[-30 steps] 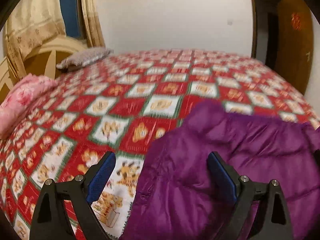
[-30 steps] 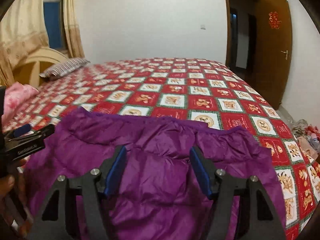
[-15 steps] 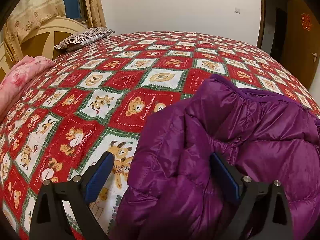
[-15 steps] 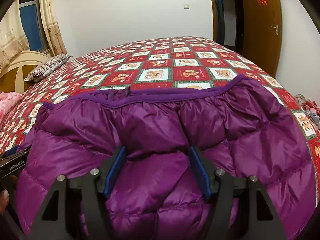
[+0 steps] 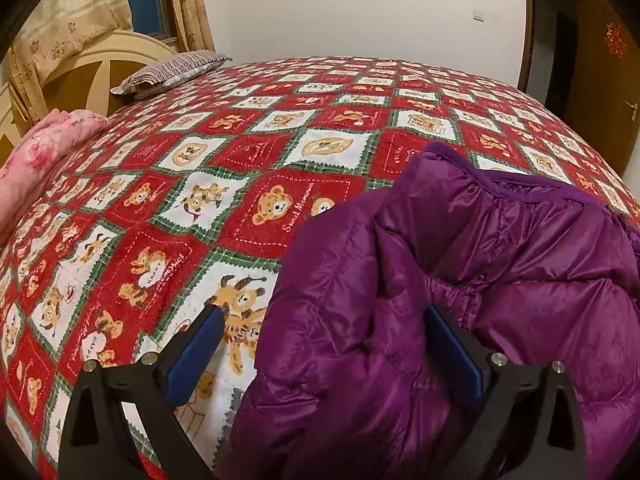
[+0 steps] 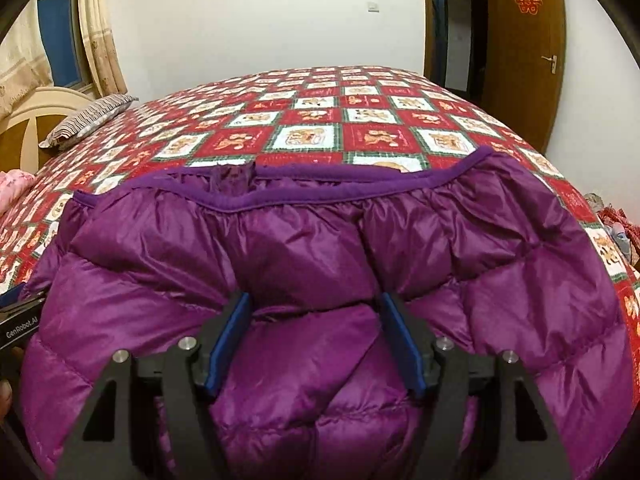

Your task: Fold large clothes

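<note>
**Purple puffer jacket on bear-print bed, both grippers over it**

Writing: the bedspread [image 5: 248,184] is showing "Sweet Memories" stitched on a red square beside a bear face; other squares are carrying "HAPPY" and similar script too small to read fully. In the right wrist view the casing at the left edge, the left gripper [image 6: 18,320] seen from outside, is reading "GenRobot.AI". The brown door [image 6: 524,40] is bearing a red paper emblem.

Task item: the purple jacket [image 6: 320,248] is lying on the near part of the bed, its knit hem band running along the far edge, quilted panels bunching up toward the cameras.

Left gripper [image 5: 320,344]: jaws standing wide apart; the left blue pad is hanging over bare bedspread, the right pad is sitting against a jacket fold, the jacket's left edge lying between them.

Right gripper [image 6: 316,340]: jaws standing wide, a raised jacket panel bulging between the pads; nothing is being pinched.

Also present: striped pillow [image 5: 172,72], pink bedding [image 5: 44,148], curtains [image 5: 188,4].
</note>
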`<state>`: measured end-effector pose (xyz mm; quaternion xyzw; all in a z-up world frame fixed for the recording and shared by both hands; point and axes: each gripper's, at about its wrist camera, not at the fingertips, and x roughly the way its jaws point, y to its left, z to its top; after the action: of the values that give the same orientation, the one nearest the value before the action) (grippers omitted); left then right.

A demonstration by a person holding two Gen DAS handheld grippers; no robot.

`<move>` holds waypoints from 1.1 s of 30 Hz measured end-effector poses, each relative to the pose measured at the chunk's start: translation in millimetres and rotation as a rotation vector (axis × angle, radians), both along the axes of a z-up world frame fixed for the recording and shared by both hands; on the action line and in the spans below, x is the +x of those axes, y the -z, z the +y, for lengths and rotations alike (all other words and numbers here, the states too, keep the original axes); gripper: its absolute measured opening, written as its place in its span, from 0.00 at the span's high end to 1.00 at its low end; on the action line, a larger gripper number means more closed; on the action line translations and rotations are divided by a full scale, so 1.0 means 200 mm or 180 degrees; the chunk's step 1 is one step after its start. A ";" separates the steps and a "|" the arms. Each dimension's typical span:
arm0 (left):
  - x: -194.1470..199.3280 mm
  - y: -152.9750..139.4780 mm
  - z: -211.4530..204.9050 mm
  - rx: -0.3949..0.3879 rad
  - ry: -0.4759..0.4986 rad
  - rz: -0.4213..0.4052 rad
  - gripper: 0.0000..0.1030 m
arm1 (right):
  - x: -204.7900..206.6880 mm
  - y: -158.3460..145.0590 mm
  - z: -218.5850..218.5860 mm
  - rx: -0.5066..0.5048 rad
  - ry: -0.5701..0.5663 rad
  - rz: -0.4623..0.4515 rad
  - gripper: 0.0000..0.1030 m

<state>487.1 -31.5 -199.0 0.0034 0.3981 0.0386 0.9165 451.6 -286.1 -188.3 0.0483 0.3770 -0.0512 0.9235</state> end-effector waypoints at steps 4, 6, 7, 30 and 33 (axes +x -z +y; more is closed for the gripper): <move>0.00 0.01 0.01 -0.0038 0.0007 0.0022 0.03 | 0.01 0.01 0.01 -0.0044 0.0001 0.0039 0.31; 0.01 0.01 0.01 -0.0047 0.0008 0.0029 0.03 | 0.02 0.01 0.01 -0.0066 0.0002 0.0049 0.30; 0.01 0.01 0.01 -0.0046 0.0009 0.0033 0.03 | 0.02 0.01 0.01 -0.0076 0.0004 0.0054 0.30; 0.01 0.01 0.01 -0.0050 0.0014 0.0042 0.03 | 0.03 0.02 0.04 -0.0212 0.0042 0.0098 0.30; 0.01 0.01 0.01 -0.0050 0.0014 0.0042 0.03 | 0.03 0.02 0.03 -0.0213 0.0043 0.0098 0.30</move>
<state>488.4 -30.3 -201.8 -0.0027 0.4044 0.0334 0.9140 458.1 -279.2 -191.4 0.0190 0.3890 -0.0707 0.9183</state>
